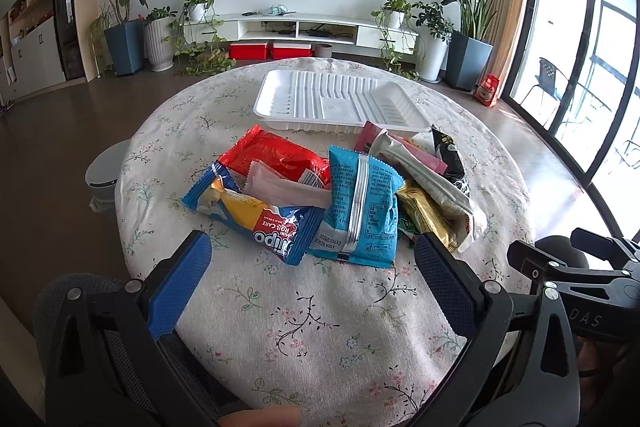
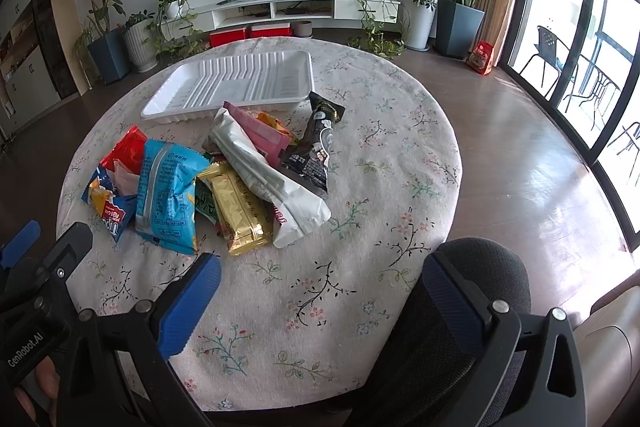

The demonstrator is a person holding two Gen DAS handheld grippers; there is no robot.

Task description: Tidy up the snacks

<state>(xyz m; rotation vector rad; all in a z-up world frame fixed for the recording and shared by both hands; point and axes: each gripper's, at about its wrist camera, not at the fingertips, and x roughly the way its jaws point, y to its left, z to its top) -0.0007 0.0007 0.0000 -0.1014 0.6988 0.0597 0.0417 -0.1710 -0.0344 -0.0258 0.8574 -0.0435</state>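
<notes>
A heap of snack packets (image 1: pixel 332 187) lies on a round table (image 1: pixel 320 327) under a floral cloth, just in front of a white ridged tray (image 1: pixel 340 99) that holds nothing. The left gripper (image 1: pixel 312 259) and right gripper (image 2: pixel 320 275) hover low over the near edge, jaws spread wide, gripping nothing. A light-blue packet (image 2: pixel 166 191) lies nearest both.

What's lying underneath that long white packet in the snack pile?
The long white packet lies across a gold packet and a pink packet, with a black packet alongside. A bit of orange wrapper peeks out; anything deeper is covered.
</notes>
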